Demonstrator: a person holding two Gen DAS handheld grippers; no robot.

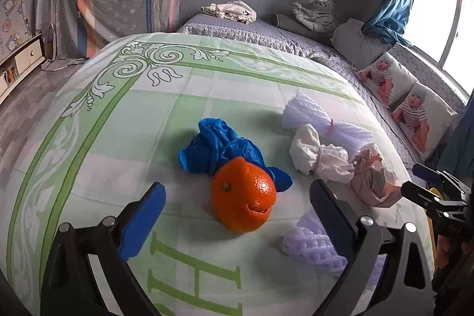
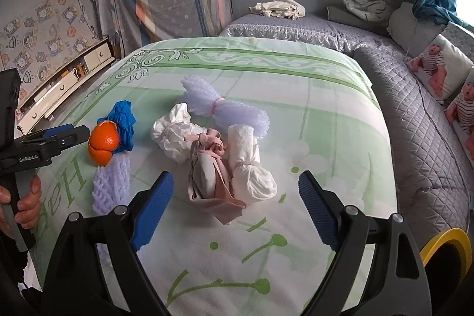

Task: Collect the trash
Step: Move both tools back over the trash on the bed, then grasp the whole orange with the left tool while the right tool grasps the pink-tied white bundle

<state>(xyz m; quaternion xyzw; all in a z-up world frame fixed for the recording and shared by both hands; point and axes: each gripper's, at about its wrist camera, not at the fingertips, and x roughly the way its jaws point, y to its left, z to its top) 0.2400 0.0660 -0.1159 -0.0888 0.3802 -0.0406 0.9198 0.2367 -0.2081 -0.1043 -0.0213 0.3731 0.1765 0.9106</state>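
Soft window (image 1: 438, 5) daylight, fisheye-warped edges

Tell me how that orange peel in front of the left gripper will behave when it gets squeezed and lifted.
The orange peel shows a split seam, so it is probably a hollow shell that will cave in between the open left gripper. It should be light for its size. Its rounded shape on the soft green bedsheet suggests it may roll if nudged.

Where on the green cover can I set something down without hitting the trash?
Free: the far green cover beyond the purple foam net, and the strip toward the grey quilt. Near edge before the right tool is bare too. Crowded: the middle, from orange peel to pink bundle.
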